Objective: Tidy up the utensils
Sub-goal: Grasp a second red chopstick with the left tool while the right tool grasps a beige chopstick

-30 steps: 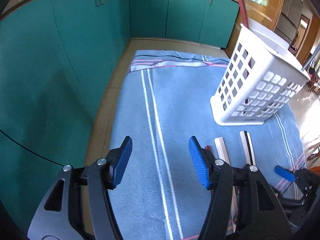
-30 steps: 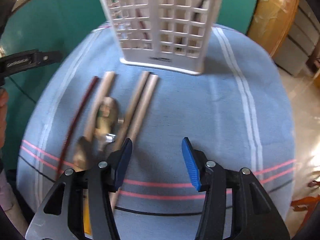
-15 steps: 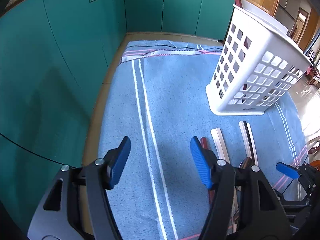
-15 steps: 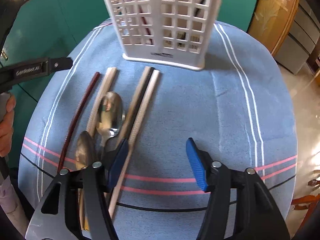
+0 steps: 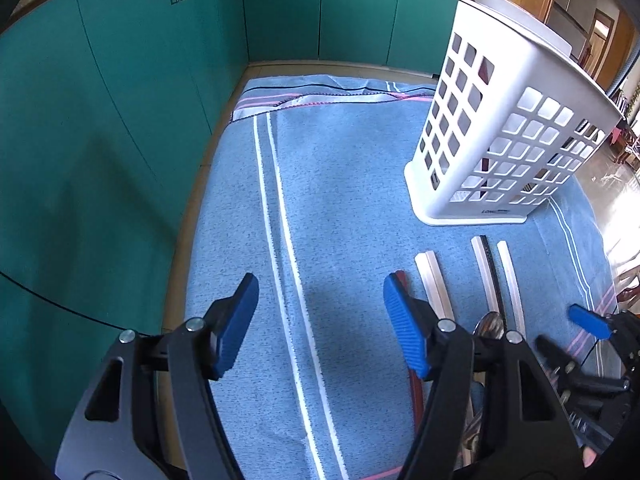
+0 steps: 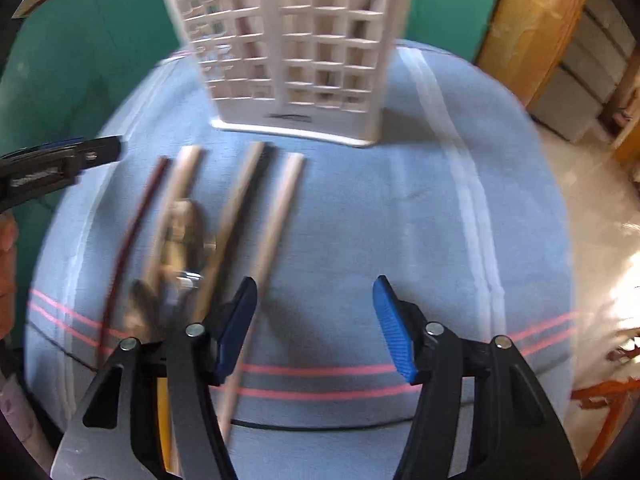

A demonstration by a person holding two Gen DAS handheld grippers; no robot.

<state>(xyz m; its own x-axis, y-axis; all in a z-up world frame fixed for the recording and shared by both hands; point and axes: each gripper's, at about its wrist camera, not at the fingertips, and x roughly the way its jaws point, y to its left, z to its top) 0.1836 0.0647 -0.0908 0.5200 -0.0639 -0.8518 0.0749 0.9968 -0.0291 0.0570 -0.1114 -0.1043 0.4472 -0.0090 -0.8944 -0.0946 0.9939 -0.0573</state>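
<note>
A white slotted utensil basket (image 5: 508, 136) stands on a blue striped towel (image 5: 340, 200); it also shows in the right wrist view (image 6: 296, 52). Before it lie pale chopsticks (image 6: 280, 216), a dark red stick (image 6: 132, 232) and two metal spoons (image 6: 180, 232). The chopsticks (image 5: 432, 284) and a spoon (image 5: 490, 326) show beside my left gripper (image 5: 318, 316), which is open and empty over the towel's white stripes. My right gripper (image 6: 314, 320) is open and empty, its left finger over a pale chopstick. A dark red stick stands inside the basket.
Teal cabinet doors (image 5: 120, 120) run along the left and back of the towel. A wooden cabinet (image 6: 532, 20) and tiled floor (image 6: 592, 208) lie to the right. A yellow handle (image 6: 162, 420) shows under my right gripper.
Both grippers have drawn back from the basket a little and stay open. One pale chopstick now lies apart from the black one, to the right.
</note>
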